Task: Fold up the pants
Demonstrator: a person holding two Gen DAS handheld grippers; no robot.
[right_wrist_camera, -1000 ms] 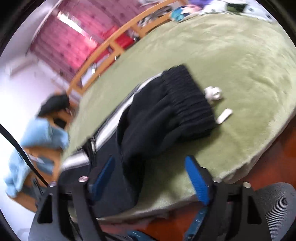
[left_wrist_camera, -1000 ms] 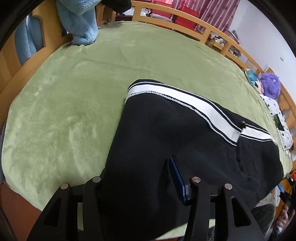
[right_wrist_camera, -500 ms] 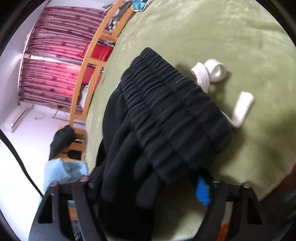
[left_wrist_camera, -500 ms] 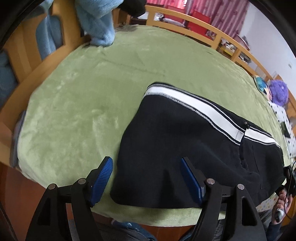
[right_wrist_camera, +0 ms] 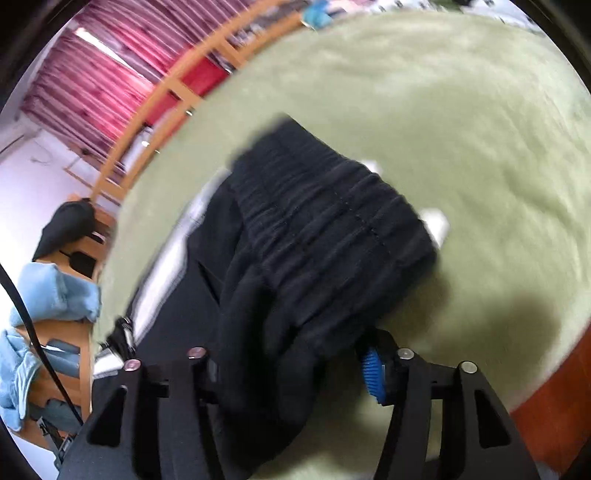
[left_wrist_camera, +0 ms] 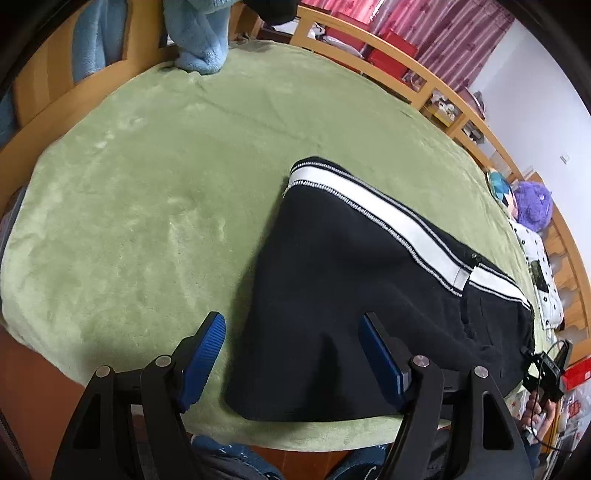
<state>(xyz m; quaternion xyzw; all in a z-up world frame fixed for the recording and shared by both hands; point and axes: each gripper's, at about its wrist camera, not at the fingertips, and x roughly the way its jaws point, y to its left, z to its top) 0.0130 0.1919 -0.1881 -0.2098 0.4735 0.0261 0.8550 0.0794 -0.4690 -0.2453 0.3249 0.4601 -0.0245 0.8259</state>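
Black pants [left_wrist_camera: 351,295] with a white side stripe lie on the green blanket [left_wrist_camera: 147,184]. My left gripper [left_wrist_camera: 291,354] is open and empty, just above the pants' near hem end. In the right wrist view, the ribbed waistband [right_wrist_camera: 332,229] with white drawstring ends [right_wrist_camera: 436,225] sits between the fingers of my right gripper [right_wrist_camera: 291,365]. Black cloth fills the gap and hides the left pad; the blue right pad [right_wrist_camera: 371,373] touches the cloth. The view is blurred, so the grip cannot be judged.
A wooden bed rail [left_wrist_camera: 424,81] runs along the far side. A light blue blanket [left_wrist_camera: 199,33] hangs at the far left corner. A purple plush [left_wrist_camera: 532,206] and a patterned cloth [left_wrist_camera: 539,273] lie at the right. The bed's near edge [left_wrist_camera: 295,439] is right below my left gripper.
My left gripper let go of the pants' hem, opened and drew back. My right gripper moved onto the waistband, and the cloth now fills its jaws.
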